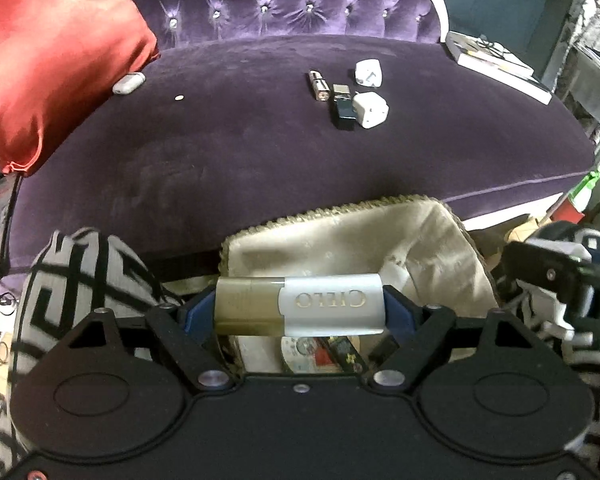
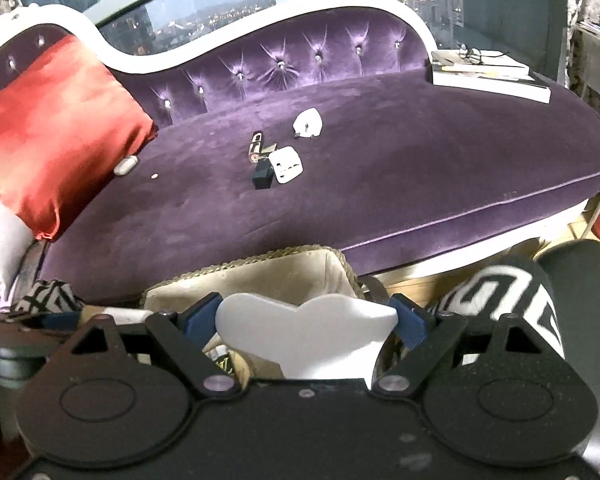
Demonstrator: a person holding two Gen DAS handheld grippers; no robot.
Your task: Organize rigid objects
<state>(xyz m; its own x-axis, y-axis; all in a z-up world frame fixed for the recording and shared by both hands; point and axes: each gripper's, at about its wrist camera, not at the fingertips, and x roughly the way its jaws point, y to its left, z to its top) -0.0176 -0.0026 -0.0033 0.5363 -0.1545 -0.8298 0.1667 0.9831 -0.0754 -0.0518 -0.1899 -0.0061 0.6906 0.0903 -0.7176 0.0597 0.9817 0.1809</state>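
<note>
My left gripper (image 1: 300, 308) is shut on a perfume bottle (image 1: 298, 306) with a white "CIELO" cap, held sideways above a cloth-lined basket (image 1: 340, 232). My right gripper (image 2: 306, 318) is shut on a flat white heart-shaped piece (image 2: 304, 324) over the same basket (image 2: 260, 272). On the purple sofa seat (image 1: 260, 140) lie two white plug adapters (image 1: 370, 109), a black box (image 1: 343, 112), a metal lighter (image 1: 319, 85), a white earbud case (image 1: 129, 82) and a coin (image 1: 179, 98). They also show in the right wrist view, around the adapter (image 2: 286, 165).
A red cushion (image 1: 48, 60) leans at the sofa's left end. A book with glasses (image 1: 496, 64) lies at the right end. Black-and-white patterned cushions (image 1: 80, 280) flank the basket. The basket holds several small items (image 1: 324, 354).
</note>
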